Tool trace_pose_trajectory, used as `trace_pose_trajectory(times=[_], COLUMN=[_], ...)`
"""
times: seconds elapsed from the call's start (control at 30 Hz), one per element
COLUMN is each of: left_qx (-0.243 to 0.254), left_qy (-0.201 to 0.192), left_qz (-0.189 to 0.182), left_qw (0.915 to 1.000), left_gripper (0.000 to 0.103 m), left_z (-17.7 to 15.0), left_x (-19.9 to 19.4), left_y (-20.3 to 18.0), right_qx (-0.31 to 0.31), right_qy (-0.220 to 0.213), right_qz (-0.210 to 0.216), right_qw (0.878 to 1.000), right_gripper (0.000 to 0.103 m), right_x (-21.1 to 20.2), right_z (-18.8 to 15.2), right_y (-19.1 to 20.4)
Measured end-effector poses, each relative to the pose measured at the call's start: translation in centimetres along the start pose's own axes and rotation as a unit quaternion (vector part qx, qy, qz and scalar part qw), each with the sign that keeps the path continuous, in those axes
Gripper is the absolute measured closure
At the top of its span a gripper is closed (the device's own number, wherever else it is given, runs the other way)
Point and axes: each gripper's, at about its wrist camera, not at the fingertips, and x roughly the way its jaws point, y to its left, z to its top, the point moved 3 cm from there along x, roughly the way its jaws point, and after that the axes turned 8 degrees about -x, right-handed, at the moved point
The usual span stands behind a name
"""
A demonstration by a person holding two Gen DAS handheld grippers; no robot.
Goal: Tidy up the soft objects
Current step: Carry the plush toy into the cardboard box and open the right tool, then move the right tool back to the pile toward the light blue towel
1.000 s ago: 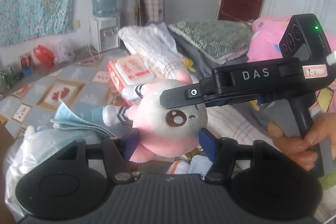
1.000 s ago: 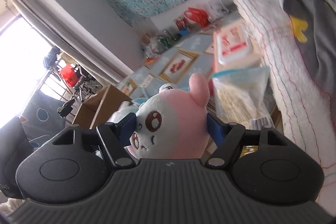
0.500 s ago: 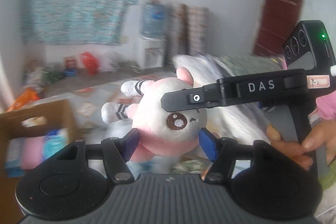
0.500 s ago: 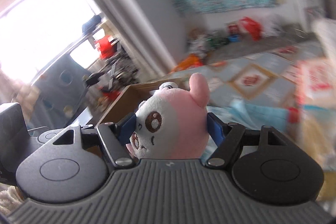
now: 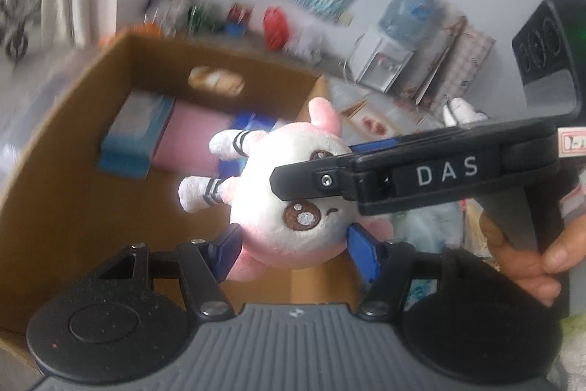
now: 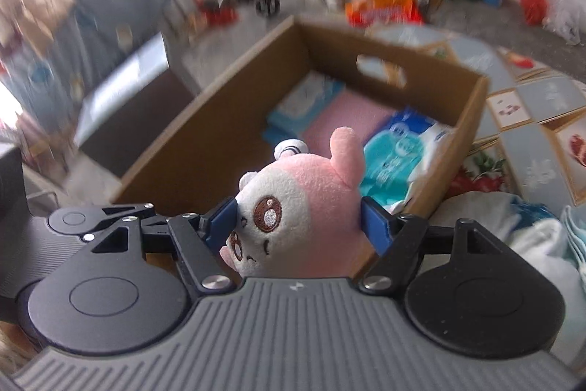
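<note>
We are seeing one pink-and-white plush being gripped by both tongs at once. The left gripper is pressing its blue pads into the plush's lower body; the right gripper is clamping the head, one pad at the cheek, the other behind the ear. A hand is holding the right tool's handle. The plush is hanging above the near rim of the cardboard box. Inside the box, against its far wall, a blue pack, a pink cloth and a teal wipes pack are lying side by side.
</note>
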Motion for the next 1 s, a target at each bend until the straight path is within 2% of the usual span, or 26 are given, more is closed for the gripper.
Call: trace_pose_trajectory(times=[0.07, 0.17, 0.4, 0.57, 0.73, 0.87, 1.0], left_qx=[-0.024, -0.032, -0.038, -0.052, -0.071, -0.080, -0.069], left_qy=[0.020, 0.043, 0.069, 0.079, 0.094, 0.107, 0.091], left_qz=[-0.008, -0.012, -0.001, 0.006, 0.005, 0.000, 0.013], left_qw=[0.9995, 0.9985, 0.9969, 0.9956, 0.9931, 0.9910, 0.9934], left_gripper=[0.039, 0.039, 0.039, 0.040, 0.042, 0.041, 0.039], left_z=[0.3, -0.1, -0.3, -0.7, -0.4, -0.2, -0.3], left_x=[1.3, 2.4, 5.0, 5.8, 6.9, 7.8, 7.5], left_y=[1.6, 2.8, 3.6, 4.0, 4.4, 4.0, 3.4], right_qx=[-0.011, -0.031, -0.059, -0.058, -0.026, 0.002, 0.026], right_qy=[0.037, 0.086, 0.101, 0.078, 0.032, 0.003, -0.028], right_qz=[-0.012, -0.036, -0.074, -0.087, -0.066, -0.046, -0.033], right_qw=[0.999, 0.995, 0.990, 0.991, 0.997, 0.999, 0.999], right_gripper=[0.030, 0.028, 0.030, 0.030, 0.030, 0.030, 0.030], right_x=[2.1, 4.5, 5.4, 5.0, 3.0, 0.6, -1.9], right_z=[0.6, 0.7, 0.6, 1.4, 1.8, 0.8, -0.9], right_y=[0.9, 1.5, 1.1, 0.1, -1.4, -2.4, -3.5])
